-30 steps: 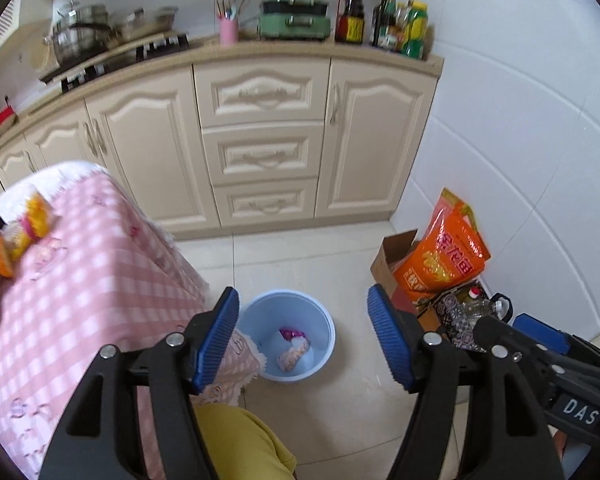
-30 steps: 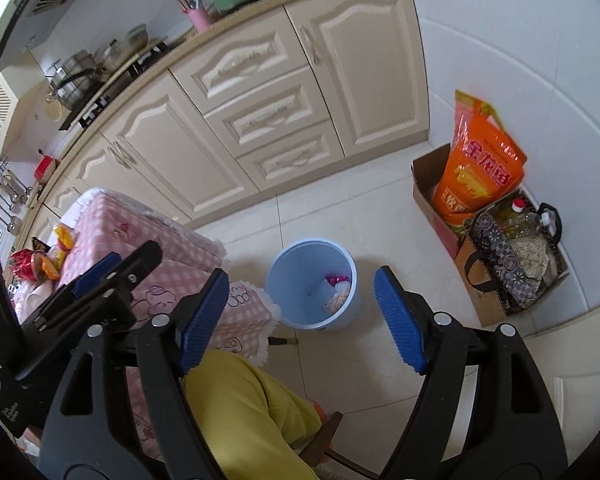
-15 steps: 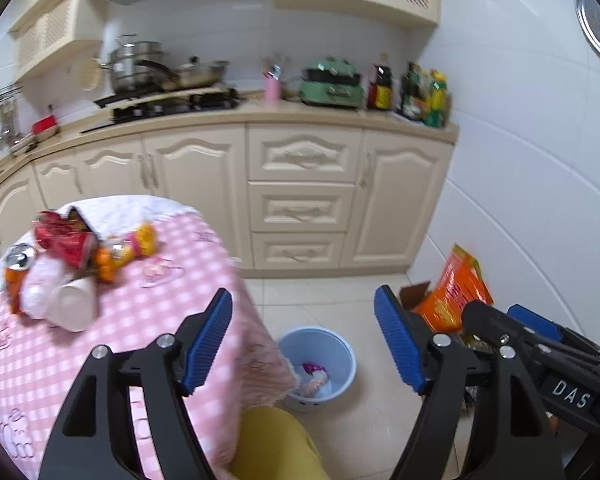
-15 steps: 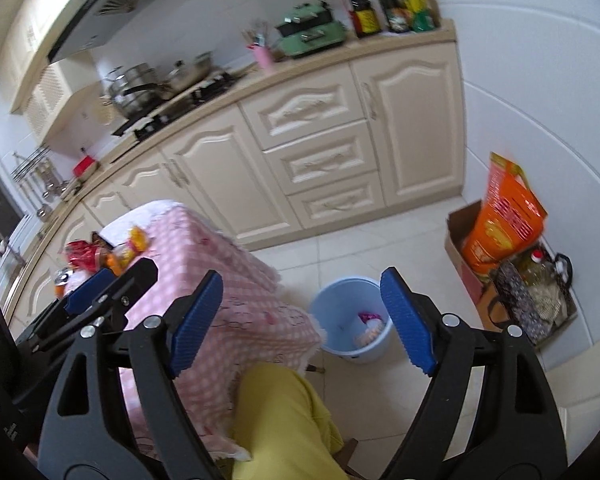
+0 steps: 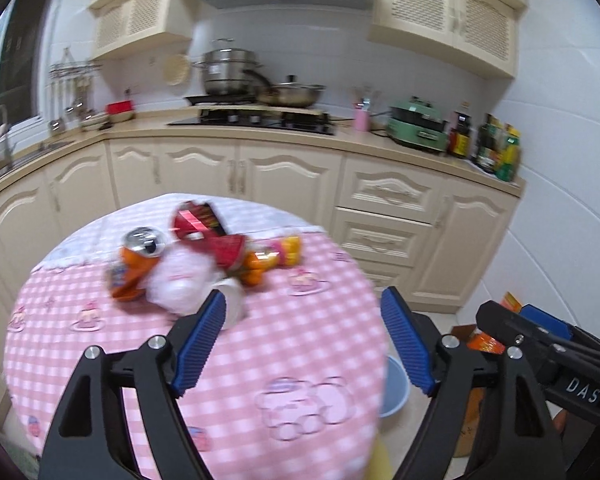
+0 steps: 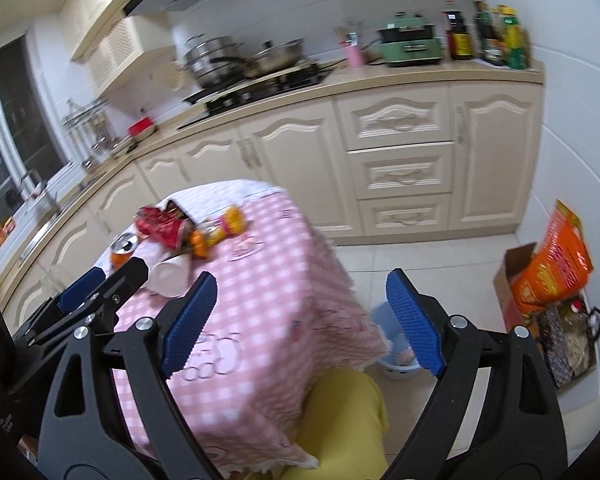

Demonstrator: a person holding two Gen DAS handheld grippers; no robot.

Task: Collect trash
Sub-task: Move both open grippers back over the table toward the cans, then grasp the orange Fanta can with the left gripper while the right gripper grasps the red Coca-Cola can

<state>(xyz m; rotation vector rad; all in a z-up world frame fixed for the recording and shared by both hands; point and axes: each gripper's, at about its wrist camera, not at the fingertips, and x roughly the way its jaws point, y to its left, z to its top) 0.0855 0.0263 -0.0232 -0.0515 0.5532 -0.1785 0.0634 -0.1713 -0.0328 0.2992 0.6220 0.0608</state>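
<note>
Left tongs: I see the jaws apart, just been widening, nothing between them.
Right tongs: same, empty.
Trash pile: on the table, at 11 o'clock from my left tongs.
Blue bin: on the floor, beside the table.

A blurred trash heap sits in the frame's centre-left on pink checks: 1 orange can, 1 tipped white cup, red and orange wrappers. A blue bin stands lower right.
</note>
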